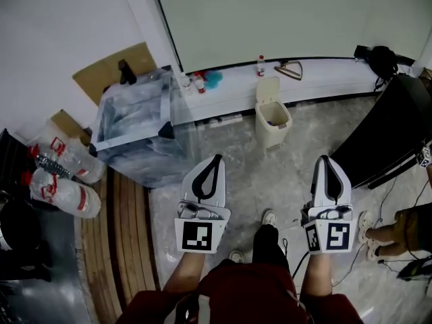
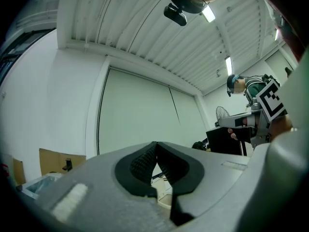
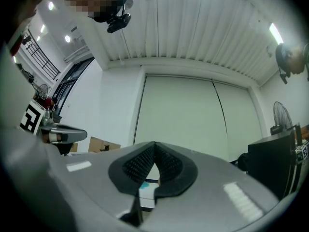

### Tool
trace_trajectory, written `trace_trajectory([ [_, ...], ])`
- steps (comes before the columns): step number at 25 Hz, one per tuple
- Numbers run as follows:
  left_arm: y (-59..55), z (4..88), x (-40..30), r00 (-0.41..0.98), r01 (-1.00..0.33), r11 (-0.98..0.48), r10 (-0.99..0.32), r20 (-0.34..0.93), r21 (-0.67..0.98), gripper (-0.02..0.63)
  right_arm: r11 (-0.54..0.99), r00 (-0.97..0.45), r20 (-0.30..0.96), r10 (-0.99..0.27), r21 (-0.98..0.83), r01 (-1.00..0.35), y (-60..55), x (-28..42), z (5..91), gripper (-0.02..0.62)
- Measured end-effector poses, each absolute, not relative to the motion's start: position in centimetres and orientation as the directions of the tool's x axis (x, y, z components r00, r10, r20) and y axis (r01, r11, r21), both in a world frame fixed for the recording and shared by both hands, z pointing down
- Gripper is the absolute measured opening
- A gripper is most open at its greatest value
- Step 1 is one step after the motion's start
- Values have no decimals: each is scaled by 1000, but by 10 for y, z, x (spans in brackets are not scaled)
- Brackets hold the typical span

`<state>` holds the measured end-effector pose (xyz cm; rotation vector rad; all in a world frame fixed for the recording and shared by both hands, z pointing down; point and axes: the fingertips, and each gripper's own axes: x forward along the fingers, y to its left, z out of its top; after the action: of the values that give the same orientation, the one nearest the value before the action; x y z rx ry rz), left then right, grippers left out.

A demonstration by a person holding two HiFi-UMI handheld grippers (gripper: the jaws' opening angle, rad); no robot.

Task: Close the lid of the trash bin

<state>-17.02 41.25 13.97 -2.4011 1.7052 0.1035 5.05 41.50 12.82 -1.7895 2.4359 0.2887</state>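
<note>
Left gripper [image 1: 214, 159] and right gripper [image 1: 326, 160] hover side by side, each clenched tip-to-tip on nothing. Clear plastic crate [image 1: 138, 133] stands at the left. Beige trash bin [image 1: 268, 137] — lid [image 1: 267, 90] upright — sits against the white ledge [image 1: 324, 79], well ahead between them.

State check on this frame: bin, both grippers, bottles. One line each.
trash bin: standing, open
lid: raised, not closed
left gripper: jaws shut, nothing between them
right gripper: jaws shut, nothing between them
small bottle: upright, cap on
big bottles: lying on their sides
</note>
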Motion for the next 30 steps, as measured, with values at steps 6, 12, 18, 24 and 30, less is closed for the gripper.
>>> trace_trajectory([
  [6,350,149,-136,336,-939,-320,-930,-148,-122,-3,291,-300,-170,-939,80,-954,352,83,144,0],
  [12,283,150,-90,360,-930,-345,-923,-136,-124,-3,275,-280,-148,-949,51,-960,291,130,156,0],
  [18,224,145,-57,351,-933,-336,-928,-123,-128,-3,277,-279,-133,-951,30,-960,234,170,158,0],
  [24,180,148,-29,346,-934,-331,-932,-111,-137,-3,287,-288,-118,-950,30,-957,189,200,163,0],
  [30,148,150,-13,331,-939,-317,-938,-103,-133,-3,304,-306,-106,-946,30,-952,152,217,167,0],
])
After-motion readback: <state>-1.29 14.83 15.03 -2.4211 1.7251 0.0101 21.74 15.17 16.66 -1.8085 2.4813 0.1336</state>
